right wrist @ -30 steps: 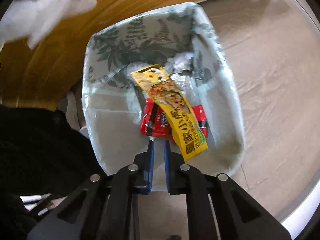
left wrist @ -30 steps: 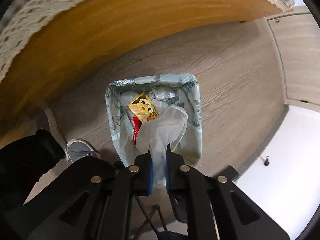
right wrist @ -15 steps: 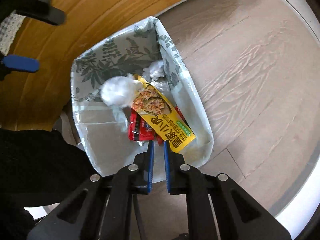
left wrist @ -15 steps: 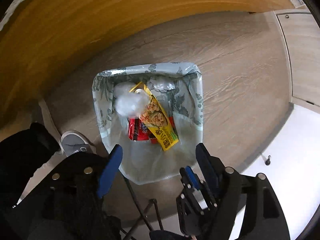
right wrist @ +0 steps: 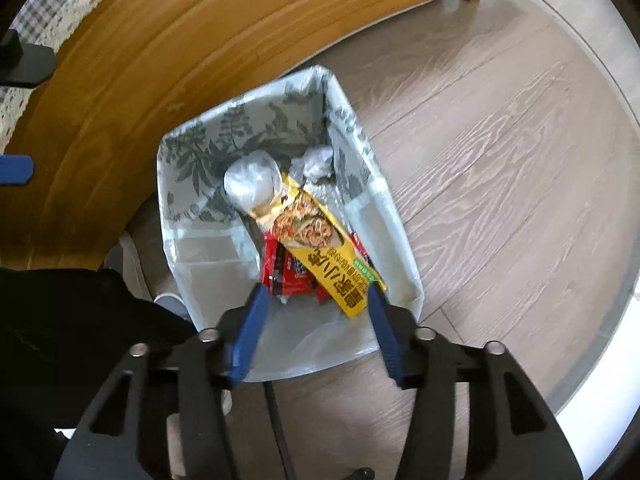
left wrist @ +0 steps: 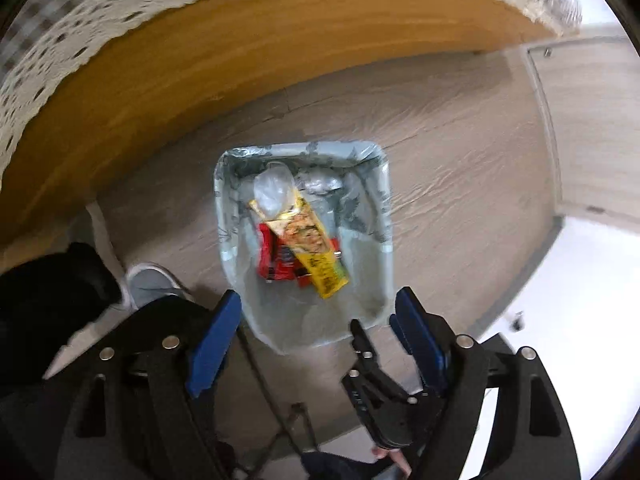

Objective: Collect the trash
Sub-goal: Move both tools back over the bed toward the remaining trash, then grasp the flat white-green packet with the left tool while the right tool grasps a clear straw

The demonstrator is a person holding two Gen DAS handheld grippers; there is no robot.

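Both tongs, left (left wrist: 318, 314) and right (right wrist: 314, 308), have just opened, empty, above the bin (right wrist: 404, 240). Its wrapper (right wrist: 320, 248) (light, crinkly, slippery) would grip best by an edge.

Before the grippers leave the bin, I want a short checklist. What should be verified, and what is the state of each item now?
1. Left gripper empty: ok, its jaws have just been opening and stand wide with nothing between them.
2. Right gripper empty: ok, its jaws have just been opening and nothing is clamped.
3. Yellow wrapper inside the bin: ok, it lies on the red packet.
4. Clear plastic wad inside the bin: ok, at the far end by the wrapper.
5. Liner over the rim: ok where it is seen.
6. Trash left on the floor beside the bin: ok, none in view.
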